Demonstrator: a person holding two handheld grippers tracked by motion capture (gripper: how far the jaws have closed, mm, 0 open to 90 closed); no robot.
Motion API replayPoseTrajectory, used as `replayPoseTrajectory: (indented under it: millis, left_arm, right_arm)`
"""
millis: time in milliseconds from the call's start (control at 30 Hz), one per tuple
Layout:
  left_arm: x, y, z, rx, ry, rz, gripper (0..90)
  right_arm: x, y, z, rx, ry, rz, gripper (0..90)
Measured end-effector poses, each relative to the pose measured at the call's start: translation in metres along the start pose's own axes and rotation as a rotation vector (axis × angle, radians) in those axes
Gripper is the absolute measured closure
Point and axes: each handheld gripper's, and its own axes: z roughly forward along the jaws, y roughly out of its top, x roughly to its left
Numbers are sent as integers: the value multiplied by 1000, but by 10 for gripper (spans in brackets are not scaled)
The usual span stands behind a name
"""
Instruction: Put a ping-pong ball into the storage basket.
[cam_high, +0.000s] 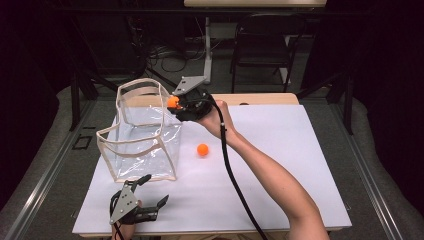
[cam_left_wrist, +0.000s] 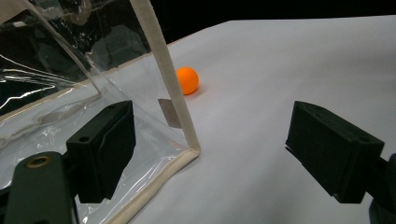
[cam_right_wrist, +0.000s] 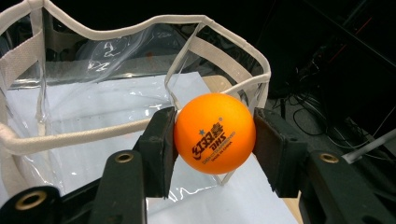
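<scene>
Orange ball (cam_right_wrist: 215, 134) sits clamped between the jaws of your right tool (cam_high: 176, 104), raised at the upper rim of a clear plastic bag (cam_high: 142, 135) with cream fabric edging. That bag stands open on the white surface (cam_high: 280, 165). A second orange ball (cam_high: 202, 149) lies on the surface just to the right of the bag, apart from both tools. Your left tool (cam_high: 152, 192) rests low at the near edge of the surface, jaws spread wide and gripping nothing, with the bag's near bottom corner between them in the left gripper view.
</scene>
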Motion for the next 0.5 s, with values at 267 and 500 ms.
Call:
replayPoseTrajectory:
  millis: [267, 500]
  left_arm:
    - [0, 0, 0, 0, 1, 2, 156]
    - [0, 0, 0, -2, 0, 1, 156]
  right_arm:
    - [2, 1, 3, -22, 1, 9, 507]
    - [4, 1, 5, -30, 1, 16, 507]
